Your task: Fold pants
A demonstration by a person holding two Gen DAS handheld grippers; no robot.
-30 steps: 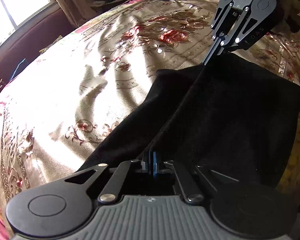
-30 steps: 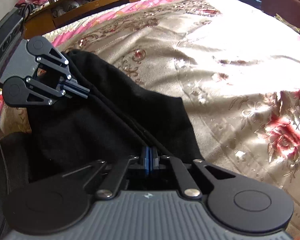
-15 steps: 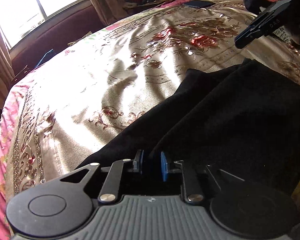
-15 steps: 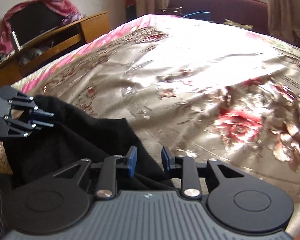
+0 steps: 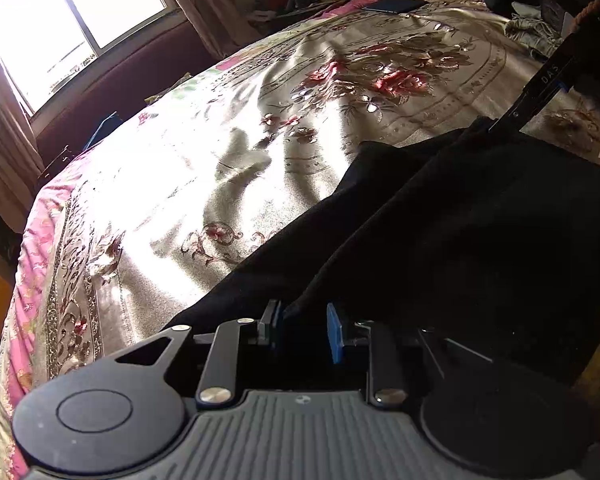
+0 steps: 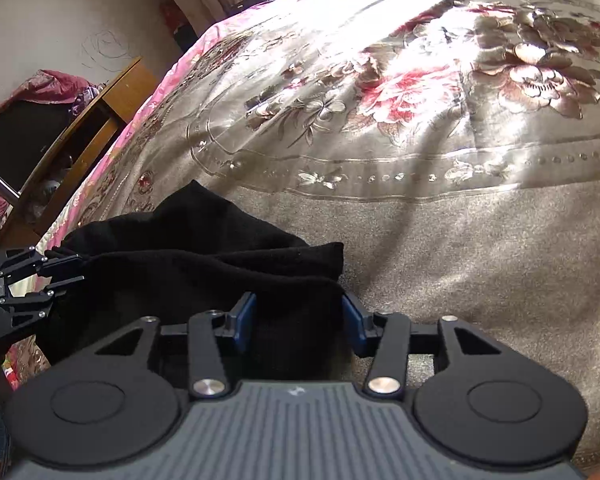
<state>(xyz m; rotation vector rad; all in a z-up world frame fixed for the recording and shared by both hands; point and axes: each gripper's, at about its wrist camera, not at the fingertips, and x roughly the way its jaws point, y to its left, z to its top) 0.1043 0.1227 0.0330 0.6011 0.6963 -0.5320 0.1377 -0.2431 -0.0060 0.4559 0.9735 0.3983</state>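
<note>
The black pants [image 5: 480,240] lie folded on the floral bedspread [image 5: 260,128], near its edge. My left gripper [image 5: 304,328] sits at one corner of the cloth. Its jaws are opening, and a fold of the fabric lies loosely between the blue pads without being pinched. In the right wrist view the pants [image 6: 204,264] fill the lower left. My right gripper [image 6: 300,320] is over their near edge, its jaws also opening with cloth lying slack between them. The left gripper [image 6: 70,270] shows at the far left, and the right gripper [image 5: 504,124] shows edge-on at the upper right.
A dark phone [image 5: 394,4] lies at the far end of the bed, with a pile of clothes [image 5: 532,32] beside it. A bright window [image 5: 80,20] is beyond the bed. A wooden desk [image 6: 100,120] with a dark screen [image 6: 20,140] stands along the bed's side.
Both grippers were shut on the pants and holding them taut; both have now opened and the cloth rests on the bed. The right gripper has rolled and come down.
</note>
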